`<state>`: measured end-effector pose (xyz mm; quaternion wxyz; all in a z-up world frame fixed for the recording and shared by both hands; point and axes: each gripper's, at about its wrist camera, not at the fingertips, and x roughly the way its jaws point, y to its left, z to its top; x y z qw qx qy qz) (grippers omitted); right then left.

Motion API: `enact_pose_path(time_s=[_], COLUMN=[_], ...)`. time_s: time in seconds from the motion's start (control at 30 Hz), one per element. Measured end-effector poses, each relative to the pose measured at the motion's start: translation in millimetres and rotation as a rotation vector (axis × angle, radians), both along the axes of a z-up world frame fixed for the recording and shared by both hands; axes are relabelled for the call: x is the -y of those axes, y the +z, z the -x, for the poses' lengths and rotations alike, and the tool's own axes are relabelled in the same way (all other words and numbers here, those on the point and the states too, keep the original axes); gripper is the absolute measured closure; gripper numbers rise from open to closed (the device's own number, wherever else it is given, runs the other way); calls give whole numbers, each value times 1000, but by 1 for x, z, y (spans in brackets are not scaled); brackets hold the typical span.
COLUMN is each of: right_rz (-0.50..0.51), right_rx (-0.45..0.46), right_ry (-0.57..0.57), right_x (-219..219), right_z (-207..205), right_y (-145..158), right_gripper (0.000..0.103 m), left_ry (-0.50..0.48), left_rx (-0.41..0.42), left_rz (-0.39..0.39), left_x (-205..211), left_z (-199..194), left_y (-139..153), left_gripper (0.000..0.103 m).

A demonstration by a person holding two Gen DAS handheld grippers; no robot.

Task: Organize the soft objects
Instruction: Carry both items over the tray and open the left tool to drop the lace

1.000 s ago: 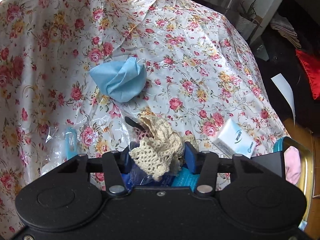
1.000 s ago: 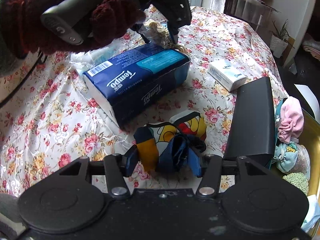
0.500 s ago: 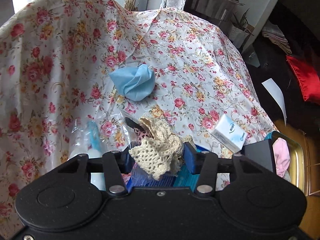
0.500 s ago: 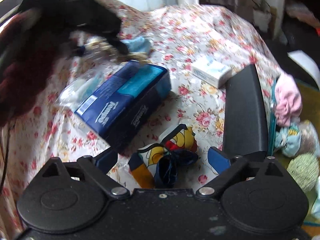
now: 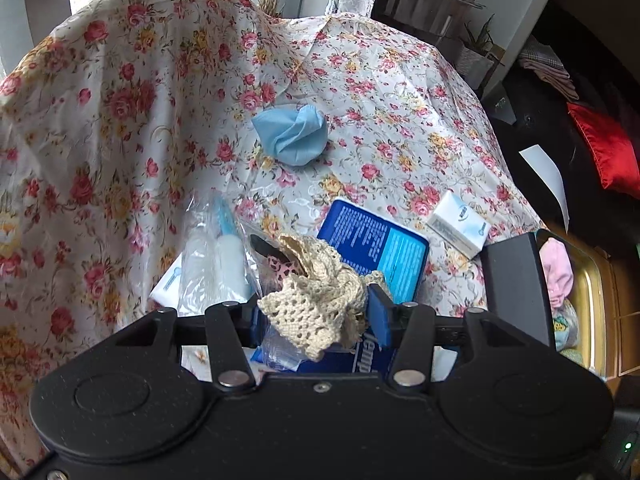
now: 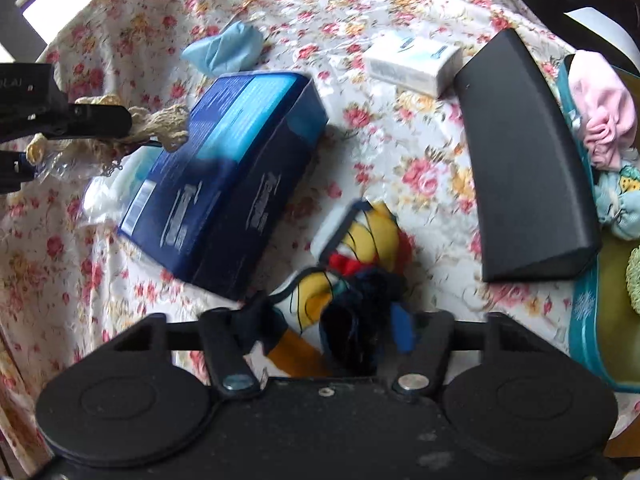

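Note:
My left gripper point(image 5: 316, 312) is shut on a cream crochet cloth point(image 5: 316, 292) and holds it above the table. The right wrist view shows that cloth point(image 6: 160, 128) hanging from the left gripper point(image 6: 80, 120) at the left edge. My right gripper point(image 6: 328, 320) is closing, with a colourful patterned cloth point(image 6: 372, 232) bunched between its pads on the floral tablecloth point(image 6: 420, 152). A crumpled blue face mask point(image 5: 290, 138) lies farther back. At the right edge, a gold tray point(image 5: 596, 292) holds a pink cloth point(image 5: 556, 272) and other soft things.
A dark blue tissue pack point(image 6: 236, 176) lies just left of the colourful cloth. A small white tissue packet point(image 6: 412, 62) and a black case point(image 6: 524, 160) sit between it and the tray. A clear plastic bag with a bottle point(image 5: 216, 256) lies at the left.
The left gripper drew back and rose with the crochet cloth. The right gripper opened wide, rolled, and closed again around the colourful cloth.

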<state>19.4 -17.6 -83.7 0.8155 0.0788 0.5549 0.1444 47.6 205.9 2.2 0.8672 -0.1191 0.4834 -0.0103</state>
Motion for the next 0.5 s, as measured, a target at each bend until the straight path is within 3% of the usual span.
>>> enact_pose_path(time_s=[0.23,0.5], right_rz=[-37,-79], right_rx=[-5,9], right_ry=[-13,-68], right_x=[13,44], right_z=[28,75], right_y=[10,32], right_gripper=[55,55], left_ry=[-24,-117], left_rx=[-21,-30], left_rz=[11,21], left_x=[10,46], left_z=[17,32], left_y=[0,4], left_gripper=[55,55])
